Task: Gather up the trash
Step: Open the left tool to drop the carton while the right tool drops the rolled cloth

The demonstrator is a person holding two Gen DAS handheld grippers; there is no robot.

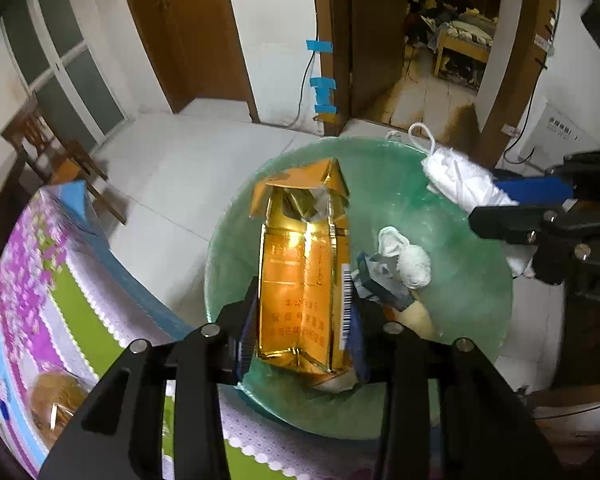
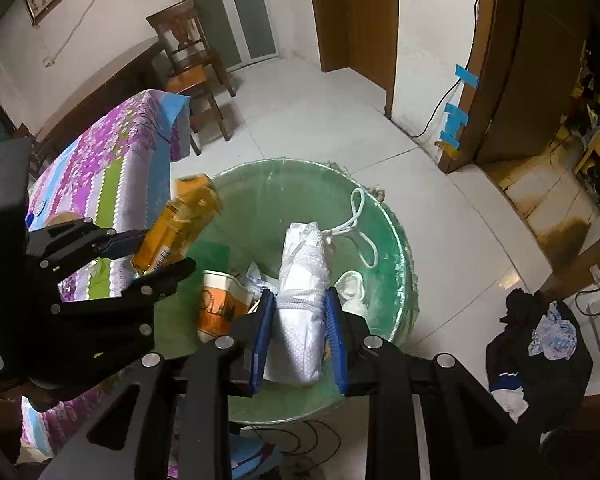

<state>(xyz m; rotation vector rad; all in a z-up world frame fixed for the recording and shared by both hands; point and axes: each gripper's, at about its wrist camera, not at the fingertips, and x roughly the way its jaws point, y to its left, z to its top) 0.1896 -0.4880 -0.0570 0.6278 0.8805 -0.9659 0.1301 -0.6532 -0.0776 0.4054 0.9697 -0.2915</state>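
1. Centrally, left gripper [image 1: 302,320]: jaws clamped on the gold carton [image 1: 300,272], held above the green bin [image 1: 480,280].
2. Right gripper [image 2: 300,336]: jaws clamped on the white bundle [image 2: 302,280], lower centre, over the bin.

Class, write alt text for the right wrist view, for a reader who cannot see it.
The right gripper holds a rolled white cloth bundle with a cord over a green-lined trash bin. At left, the left gripper clamps an orange-gold carton above the bin's edge, beside a table with a floral cloth.
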